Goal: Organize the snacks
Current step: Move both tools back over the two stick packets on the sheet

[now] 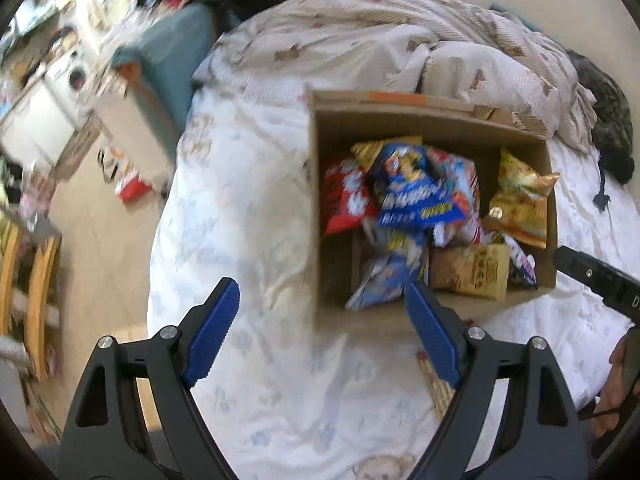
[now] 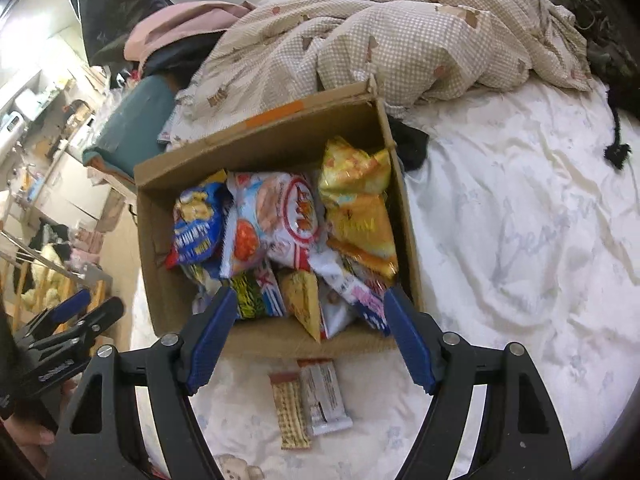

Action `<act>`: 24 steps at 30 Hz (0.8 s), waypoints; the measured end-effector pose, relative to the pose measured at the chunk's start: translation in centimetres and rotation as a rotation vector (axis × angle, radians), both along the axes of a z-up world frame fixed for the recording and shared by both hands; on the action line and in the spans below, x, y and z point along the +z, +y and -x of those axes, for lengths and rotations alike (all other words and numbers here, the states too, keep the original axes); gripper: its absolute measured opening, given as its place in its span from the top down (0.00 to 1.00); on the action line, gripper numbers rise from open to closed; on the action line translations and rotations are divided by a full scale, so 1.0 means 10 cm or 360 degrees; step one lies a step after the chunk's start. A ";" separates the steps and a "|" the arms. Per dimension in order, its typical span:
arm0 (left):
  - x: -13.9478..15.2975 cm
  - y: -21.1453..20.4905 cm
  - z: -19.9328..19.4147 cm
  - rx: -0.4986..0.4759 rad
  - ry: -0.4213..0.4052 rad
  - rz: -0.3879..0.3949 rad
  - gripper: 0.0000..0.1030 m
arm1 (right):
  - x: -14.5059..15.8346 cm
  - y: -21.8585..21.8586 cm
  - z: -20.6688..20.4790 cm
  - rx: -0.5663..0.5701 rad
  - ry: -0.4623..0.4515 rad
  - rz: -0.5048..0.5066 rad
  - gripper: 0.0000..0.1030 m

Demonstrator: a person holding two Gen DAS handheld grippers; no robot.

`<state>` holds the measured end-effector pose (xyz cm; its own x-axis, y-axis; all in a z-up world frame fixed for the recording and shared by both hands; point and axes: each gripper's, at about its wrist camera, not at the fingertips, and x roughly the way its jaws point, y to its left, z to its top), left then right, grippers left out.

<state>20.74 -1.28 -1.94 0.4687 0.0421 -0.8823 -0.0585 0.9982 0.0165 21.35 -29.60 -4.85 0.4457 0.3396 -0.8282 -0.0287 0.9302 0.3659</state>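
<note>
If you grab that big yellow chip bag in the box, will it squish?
Probably. The yellow chip bag looks puffy and crinkled, so it would likely dent and feel light for its size. Its shiny wrapper may slip, and hard squeezing might crush the chips.

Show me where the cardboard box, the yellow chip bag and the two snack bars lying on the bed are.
cardboard box (image 2: 256,136), right wrist view, inner back wall.
yellow chip bag (image 2: 360,200), right wrist view, middle of bag.
two snack bars (image 2: 320,392), right wrist view, on the silver bar.
</note>
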 end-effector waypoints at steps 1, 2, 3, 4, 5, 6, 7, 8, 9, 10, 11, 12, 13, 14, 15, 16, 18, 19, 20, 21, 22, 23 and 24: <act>-0.01 0.03 0.05 0.0013 0.0017 0.0033 0.19 | 0.00 0.00 0.04 -0.0003 0.0004 -0.0006 0.24; -0.02 0.05 0.10 0.0010 0.0030 0.0051 0.19 | -0.01 0.00 0.09 -0.0004 0.0011 -0.0018 0.24; -0.03 0.06 0.15 0.0001 0.0033 0.0055 0.19 | -0.01 0.01 0.14 -0.0003 0.0018 -0.0028 0.24; -0.03 0.06 0.18 -0.0008 0.0030 0.0048 0.19 | -0.01 0.01 0.19 -0.0002 0.0017 -0.0036 0.24; -0.03 0.05 0.23 -0.0020 0.0020 0.0035 0.19 | -0.01 0.02 0.24 -0.0001 0.0017 -0.0044 0.24; -0.03 0.04 0.28 -0.0028 0.0003 0.0027 0.19 | -0.01 0.02 0.29 0.0000 0.0018 -0.0055 0.24; -0.03 0.04 0.30 -0.0032 -0.0006 0.0024 0.19 | -0.01 0.03 0.33 0.0002 0.0020 -0.0069 0.24; -0.03 0.05 0.34 -0.0029 -0.0018 0.0028 0.19 | -0.01 0.03 0.37 0.0001 0.0021 -0.0085 0.24; -0.03 0.06 0.36 -0.0025 -0.0026 0.0039 0.19 | -0.02 0.03 0.43 -0.0002 0.0023 -0.0099 0.24; -0.04 0.07 0.39 -0.0019 -0.0030 0.0052 0.19 | -0.02 0.04 0.47 -0.0002 0.0027 -0.0107 0.24; -0.04 0.08 0.41 -0.0013 -0.0023 0.0062 0.19 | -0.04 0.05 0.51 0.0002 0.0035 -0.0110 0.24; -0.06 0.11 0.44 0.0002 -0.0001 0.0099 0.19 | -0.05 0.05 0.55 0.0009 0.0048 -0.0107 0.24; -0.08 0.13 0.47 0.0022 0.0008 0.0138 0.19 | -0.06 0.05 0.60 0.0008 0.0050 -0.0108 0.24; -0.09 0.15 0.49 0.0035 0.0010 0.0160 0.19 | -0.06 0.04 0.64 -0.0004 0.0051 -0.0114 0.24; -0.12 0.17 0.53 0.0045 0.0009 0.0173 0.19 | -0.08 0.02 0.70 -0.0019 0.0056 -0.0129 0.24; -0.14 0.16 0.55 0.0044 0.0004 0.0169 0.19 | -0.09 0.01 0.74 -0.0027 0.0059 -0.0146 0.24; -0.20 0.14 0.58 0.0023 -0.0011 0.0120 0.19 | -0.11 0.01 0.81 -0.0046 0.0060 -0.0173 0.24; -0.22 0.13 0.59 0.0020 -0.0015 0.0106 0.19 | -0.12 0.01 0.85 -0.0062 0.0054 -0.0174 0.24; -0.24 0.12 0.60 0.0016 -0.0023 0.0103 0.19 | -0.13 0.00 0.88 -0.0088 0.0036 -0.0170 0.24; -0.26 0.13 0.61 0.0010 -0.0043 0.0121 0.19 | -0.14 -0.01 0.90 -0.0107 0.0014 -0.0164 0.24; -0.28 0.14 0.61 0.0009 -0.0057 0.0128 0.19 | -0.14 -0.02 0.91 -0.0126 -0.0006 -0.0146 0.24; -0.30 0.15 0.60 0.0020 -0.0061 0.0124 0.19 | -0.16 -0.02 0.91 -0.0149 -0.0018 -0.0115 0.24; -0.31 0.17 0.60 0.0040 -0.0053 0.0129 0.19 | -0.18 -0.03 0.89 -0.0169 -0.0022 -0.0092 0.24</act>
